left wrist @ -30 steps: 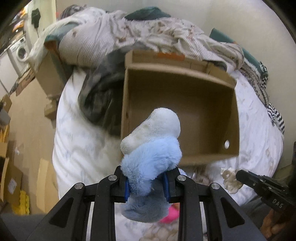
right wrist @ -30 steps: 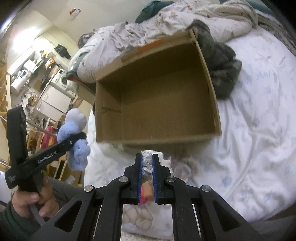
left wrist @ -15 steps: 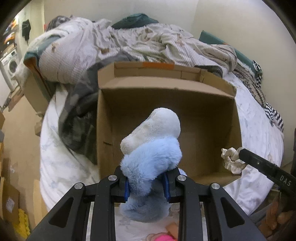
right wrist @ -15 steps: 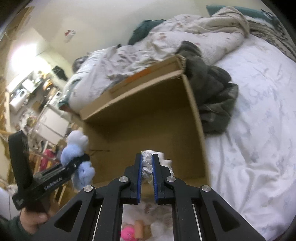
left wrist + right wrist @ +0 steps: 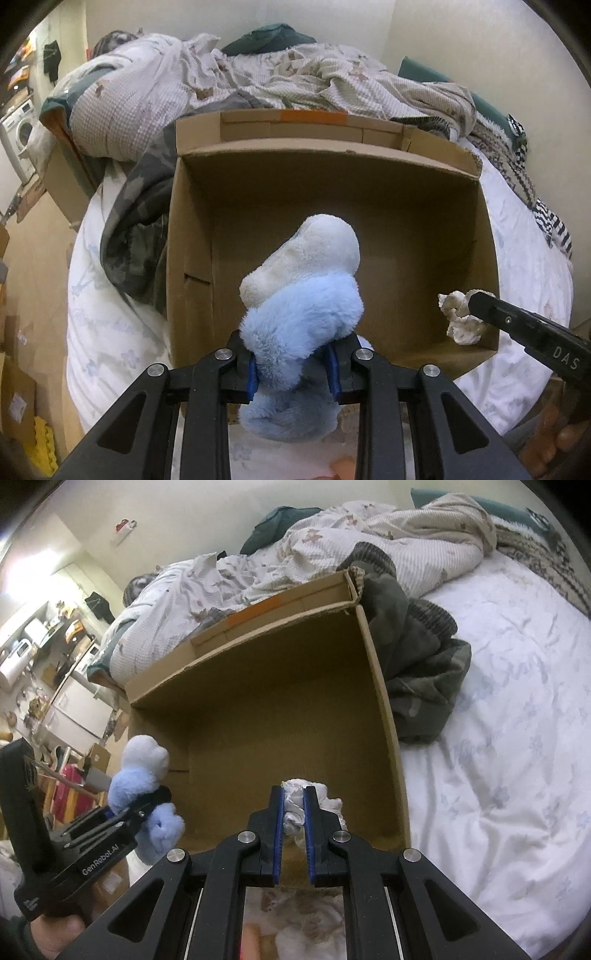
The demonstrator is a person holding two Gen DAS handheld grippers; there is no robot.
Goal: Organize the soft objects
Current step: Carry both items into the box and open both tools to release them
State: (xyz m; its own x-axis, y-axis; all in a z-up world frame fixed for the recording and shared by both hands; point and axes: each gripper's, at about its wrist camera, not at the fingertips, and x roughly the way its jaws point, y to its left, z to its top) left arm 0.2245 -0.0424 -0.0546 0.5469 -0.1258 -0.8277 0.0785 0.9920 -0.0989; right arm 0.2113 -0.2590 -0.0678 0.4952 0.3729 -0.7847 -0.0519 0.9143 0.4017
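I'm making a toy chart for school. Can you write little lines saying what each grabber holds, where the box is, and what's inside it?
left gripper: shut on the blue and white plush toy
right gripper: shut on the white scrunchie
cardboard box: open, sitting on the white bedsheet
inside the box: nothing lying in it
where the toys are: both over the box's near edge
beside the box: dark camouflage cloth

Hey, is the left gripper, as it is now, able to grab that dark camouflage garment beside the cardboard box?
Probably not: the left gripper is shut on the blue and white plush toy, though the camouflage garment lies uncovered.
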